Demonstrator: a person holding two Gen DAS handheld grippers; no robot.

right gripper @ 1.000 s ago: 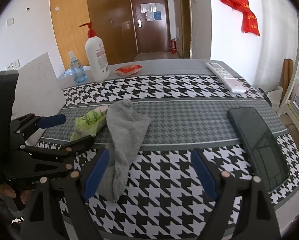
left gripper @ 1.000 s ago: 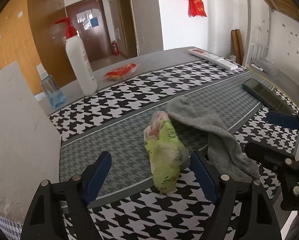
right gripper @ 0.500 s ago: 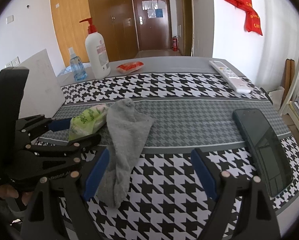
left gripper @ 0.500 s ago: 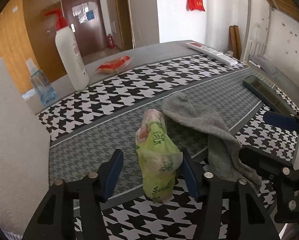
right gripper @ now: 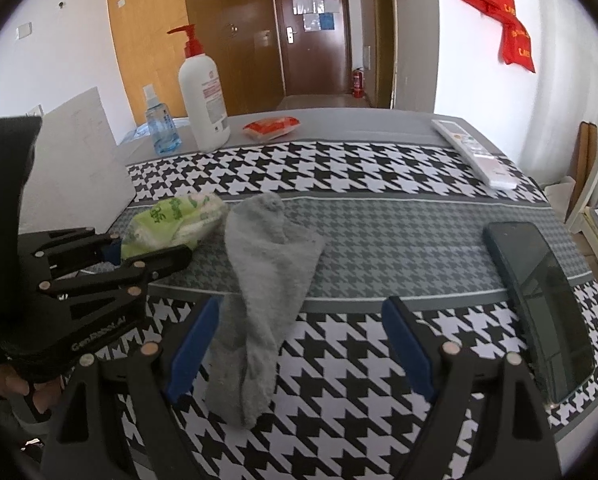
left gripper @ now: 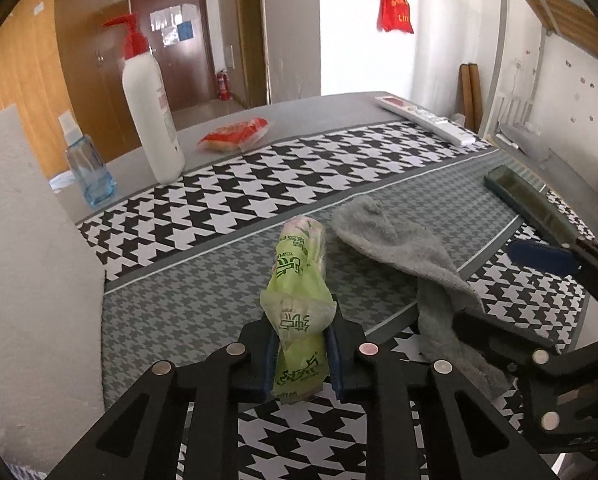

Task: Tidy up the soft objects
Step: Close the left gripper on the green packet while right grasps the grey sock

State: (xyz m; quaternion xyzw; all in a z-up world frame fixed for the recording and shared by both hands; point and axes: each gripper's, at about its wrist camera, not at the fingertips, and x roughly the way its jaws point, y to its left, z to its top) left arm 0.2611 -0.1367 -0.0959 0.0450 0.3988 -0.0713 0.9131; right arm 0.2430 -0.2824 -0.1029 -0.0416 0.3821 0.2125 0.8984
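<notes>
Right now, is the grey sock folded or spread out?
Spread out, loosely: the grey sock lies lengthwise and rumpled on the tablecloth, not folded.

Free: tabletop (right gripper: 379, 240) open between grey sock (right gripper: 267, 272) and phone (right gripper: 539, 292) | Blocked left: white board (right gripper: 79, 148) | Rear: pump bottle (right gripper: 203, 96), spray bottle (right gripper: 159, 128), remote (right gripper: 475, 152)

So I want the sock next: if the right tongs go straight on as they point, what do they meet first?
Probably the grey sock: it lies just inside the left pad of the open right tongs, over the tablecloth.
</notes>
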